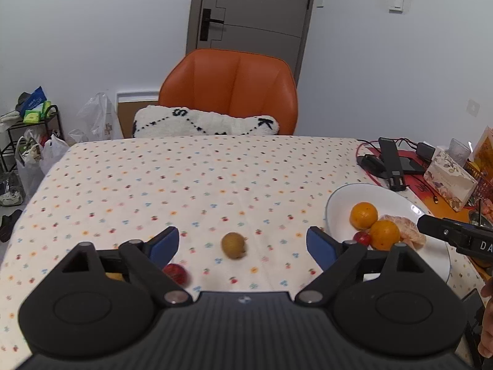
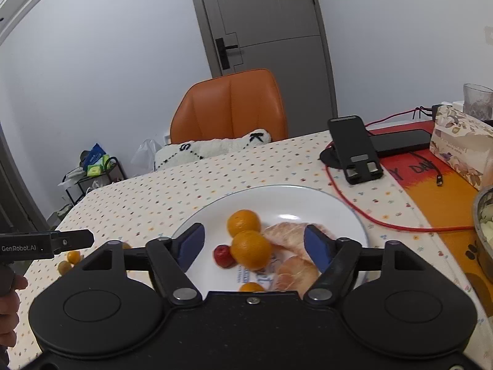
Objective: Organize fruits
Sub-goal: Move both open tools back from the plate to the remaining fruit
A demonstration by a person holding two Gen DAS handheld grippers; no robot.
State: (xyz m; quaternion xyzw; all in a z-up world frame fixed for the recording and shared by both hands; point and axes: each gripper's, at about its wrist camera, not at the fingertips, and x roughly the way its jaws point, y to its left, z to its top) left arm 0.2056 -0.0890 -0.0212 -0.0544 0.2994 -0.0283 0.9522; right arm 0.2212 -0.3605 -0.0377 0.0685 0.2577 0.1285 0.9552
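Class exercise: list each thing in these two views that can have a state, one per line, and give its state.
Left claw: open, empty.
Right claw: open, empty, over the plate.
Plate: holds fruit.
Whole oranges: unpeeled, on the plate.
Peeled citrus: skin off, on the plate.
Small red fruit: on the plate, beside an orange.
Brownish-green fruit: loose on the tablecloth, between the left claw's fingers.
Door: shut.

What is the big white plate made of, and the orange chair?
The plate looks like glazed ceramic: smooth, white, with a bright shiny spot of light on it. The chair looks like leather or fake leather: a soft sheen and stitched, padded panels. I can't tell which.
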